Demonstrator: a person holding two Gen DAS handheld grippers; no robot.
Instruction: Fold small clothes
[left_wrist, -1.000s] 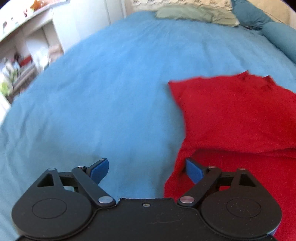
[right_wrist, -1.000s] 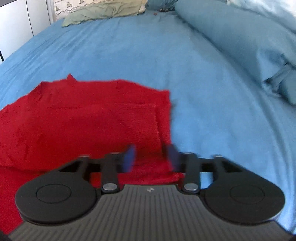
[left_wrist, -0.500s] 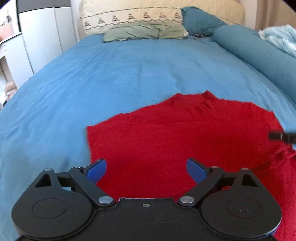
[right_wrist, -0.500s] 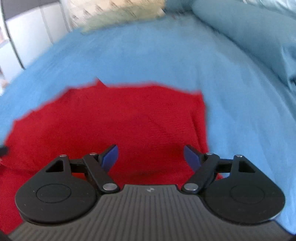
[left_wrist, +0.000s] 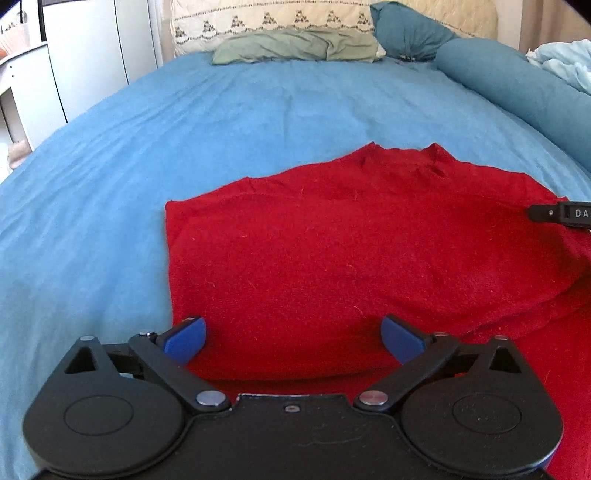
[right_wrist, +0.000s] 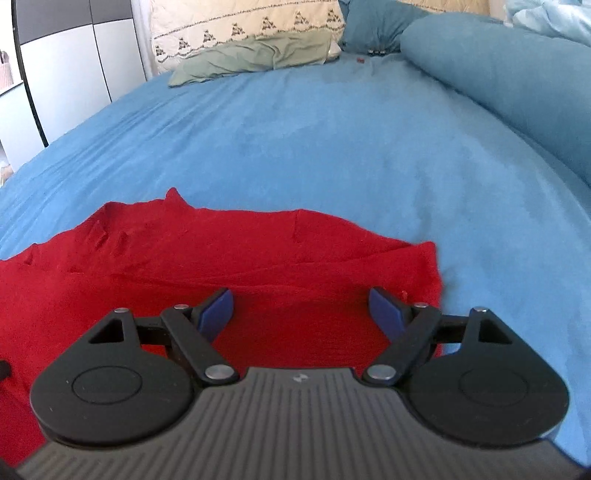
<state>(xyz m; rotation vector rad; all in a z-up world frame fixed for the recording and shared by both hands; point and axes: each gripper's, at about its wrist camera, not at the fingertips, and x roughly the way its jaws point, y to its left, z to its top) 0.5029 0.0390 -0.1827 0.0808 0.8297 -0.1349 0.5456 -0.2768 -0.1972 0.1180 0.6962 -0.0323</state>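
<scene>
Red garment (left_wrist: 369, 251), a small knitted top by the look of it, lies spread on the blue bedspread (left_wrist: 184, 140), filling the lower middle and right of the left wrist view and the lower left of the right wrist view (right_wrist: 221, 258). Part of it is already doubled over: a folded upper layer ends in a soft edge that runs across the cloth just beyond the left gripper (left_wrist: 293, 338), with a single layer showing beneath it at the bottom of the frame. That gripper is spread wide, its blue pads (left_wrist: 184, 339) well apart and nothing between them; the left pad sits over the garment's left edge, the right one over the red cloth, and I cannot tell whether either touches the fabric. The right gripper (right_wrist: 301, 308) is likewise released and wide, holding nothing, its pads (right_wrist: 218, 308) hovering over the garment's right end close to the corner where red meets blue. At the right edge of the left wrist view a black piece of the other tool (left_wrist: 561, 214) shows over the cloth. In the upper part of both frames a green pillow (left_wrist: 295, 46) lies in front of a cream patterned one (left_wrist: 266, 18), and a long teal bolster (left_wrist: 517, 88) runs down the upper right. White cupboards (left_wrist: 88, 55) stand at the upper left.
</scene>
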